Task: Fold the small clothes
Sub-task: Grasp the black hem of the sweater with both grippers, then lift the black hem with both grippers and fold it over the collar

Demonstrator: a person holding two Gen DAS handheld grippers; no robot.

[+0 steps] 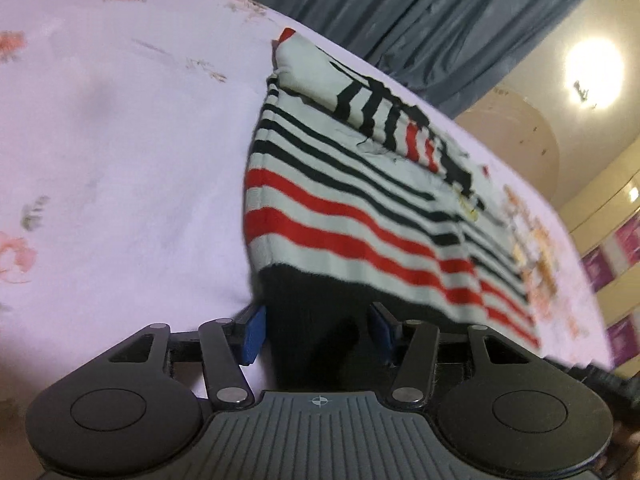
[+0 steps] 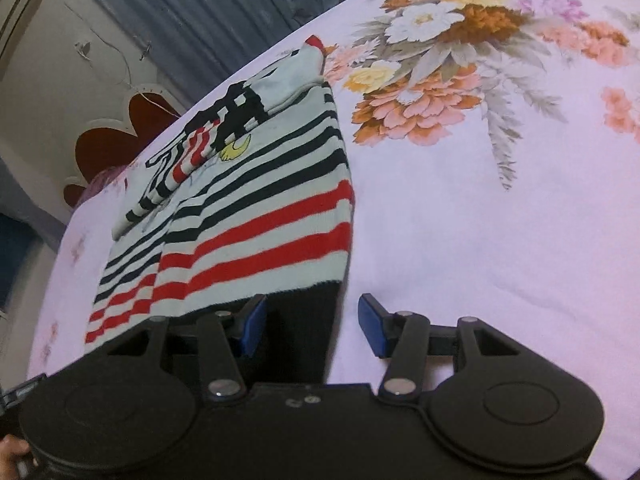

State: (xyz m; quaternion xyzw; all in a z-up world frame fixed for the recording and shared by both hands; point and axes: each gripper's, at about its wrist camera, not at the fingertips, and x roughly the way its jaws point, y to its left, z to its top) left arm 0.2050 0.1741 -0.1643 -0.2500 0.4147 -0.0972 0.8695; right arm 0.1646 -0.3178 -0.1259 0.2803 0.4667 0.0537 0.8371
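Note:
A small knitted sweater with red, black and white stripes and a black hem lies flat on the bed, its sleeve folded across the top. In the left wrist view my left gripper straddles one corner of the black hem; the dark fabric fills the gap between the blue pads, which stand apart. In the right wrist view the sweater reaches down to my right gripper. Its jaws stand open around the other hem corner, and bare sheet shows between the fabric and the right pad.
The pale pink bedsheet has a large flower print beside the sweater. A grey curtain hangs beyond the bed's far edge. A red and cream headboard stands at the bed's end, and a ceiling lamp glares.

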